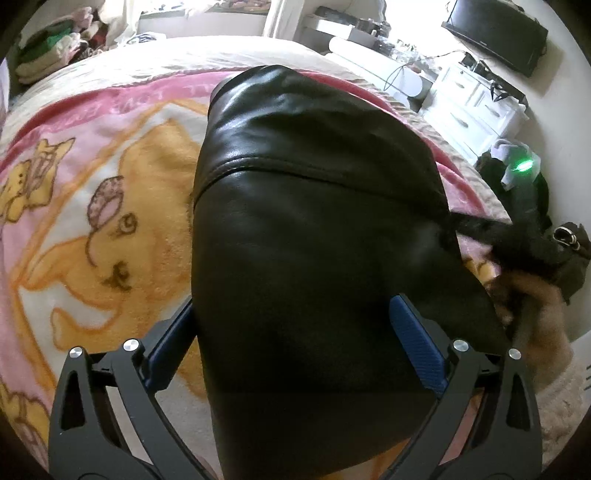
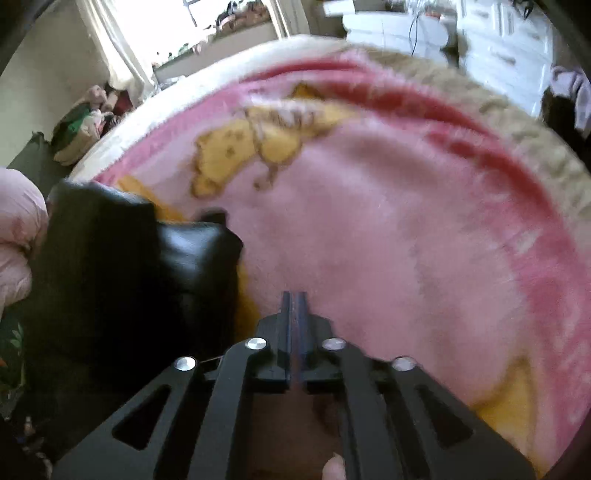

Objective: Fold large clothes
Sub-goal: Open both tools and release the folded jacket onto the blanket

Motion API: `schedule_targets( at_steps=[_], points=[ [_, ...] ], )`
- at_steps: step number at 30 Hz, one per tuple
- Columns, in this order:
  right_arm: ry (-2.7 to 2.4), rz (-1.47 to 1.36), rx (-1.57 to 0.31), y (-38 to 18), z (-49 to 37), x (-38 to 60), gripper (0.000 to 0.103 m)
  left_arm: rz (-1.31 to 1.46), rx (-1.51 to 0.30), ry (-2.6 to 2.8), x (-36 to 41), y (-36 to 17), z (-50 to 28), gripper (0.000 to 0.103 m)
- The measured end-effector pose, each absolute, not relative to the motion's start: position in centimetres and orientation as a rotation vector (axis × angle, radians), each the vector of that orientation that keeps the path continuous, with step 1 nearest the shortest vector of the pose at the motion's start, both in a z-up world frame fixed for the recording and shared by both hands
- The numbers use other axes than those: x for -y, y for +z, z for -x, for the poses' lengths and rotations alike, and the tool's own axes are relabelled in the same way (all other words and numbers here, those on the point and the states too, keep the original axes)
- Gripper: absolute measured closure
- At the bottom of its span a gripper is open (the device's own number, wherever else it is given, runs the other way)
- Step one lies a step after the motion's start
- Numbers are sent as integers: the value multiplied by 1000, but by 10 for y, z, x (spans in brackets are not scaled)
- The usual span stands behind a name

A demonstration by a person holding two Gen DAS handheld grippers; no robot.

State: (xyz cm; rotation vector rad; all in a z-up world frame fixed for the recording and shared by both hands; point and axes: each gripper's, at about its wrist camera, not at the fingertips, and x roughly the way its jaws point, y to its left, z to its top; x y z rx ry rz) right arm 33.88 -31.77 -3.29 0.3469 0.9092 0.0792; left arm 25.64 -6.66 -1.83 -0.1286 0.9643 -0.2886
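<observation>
A black leather garment (image 1: 314, 229) lies folded lengthwise on a pink and yellow cartoon blanket (image 1: 92, 206) on a bed. My left gripper (image 1: 295, 325) is open, its blue-padded fingers (image 1: 417, 350) straddling the garment's near end. In the right wrist view the same garment (image 2: 140, 277) lies at the left on the blanket (image 2: 388, 221). My right gripper (image 2: 294, 301) is shut and empty, above the blanket to the right of the garment. The other gripper with a green light (image 1: 524, 166) shows at the right of the left wrist view.
White drawers (image 1: 476, 107) and a dark monitor (image 1: 498, 33) stand beyond the bed's right side. Piled clothes (image 1: 55, 48) lie on the floor at the far left. A tan furry garment and black fur trim (image 1: 532, 288) lie at the bed's right edge.
</observation>
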Motion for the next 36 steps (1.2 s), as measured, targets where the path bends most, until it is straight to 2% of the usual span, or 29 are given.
schedule_targets(
  at_steps=[1, 2, 4, 6, 8, 10, 13, 21, 24, 26, 28, 30, 31, 36],
  points=[
    [117, -362, -843, -14, -332, 314, 58, 128, -964, -288, 66, -18, -256, 9],
    [129, -336, -786, 4, -325, 306, 55, 126, -962, -287, 66, -18, -256, 9],
    [202, -295, -713, 26, -316, 287, 54, 121, -954, -288, 66, -19, -254, 9],
    [279, -239, -717, 30, -316, 266, 55, 114, -950, -284, 68, -18, -252, 9],
    [265, -120, -781, 16, -325, 245, 63, 113, -950, -283, 68, -19, -250, 9],
    [215, -45, -966, -31, -346, 238, 71, 107, -950, -286, 69, -18, -249, 9],
    [214, -53, -1033, -65, -352, 244, 71, 42, -944, -294, 79, -19, -244, 9],
    [191, -81, -997, -45, -340, 245, 71, 28, -940, -287, 78, -12, -235, 9],
    [193, -111, -956, -24, -330, 253, 59, 22, -924, -286, 78, -5, -228, 9],
    [200, -137, -946, -16, -321, 257, 41, 11, -909, -284, 78, 0, -222, 9],
    [198, -154, -923, -5, -308, 261, 36, 11, -897, -286, 77, 6, -216, 9],
    [200, -152, -898, 7, -293, 262, 27, 9, -888, -286, 77, 11, -212, 9],
    [204, -151, -883, 12, -286, 263, 17, 7, -880, -285, 76, 15, -208, 9],
    [205, -159, -798, 38, -250, 266, 7, 7, -852, -278, 72, 25, -194, 9]
  ],
)
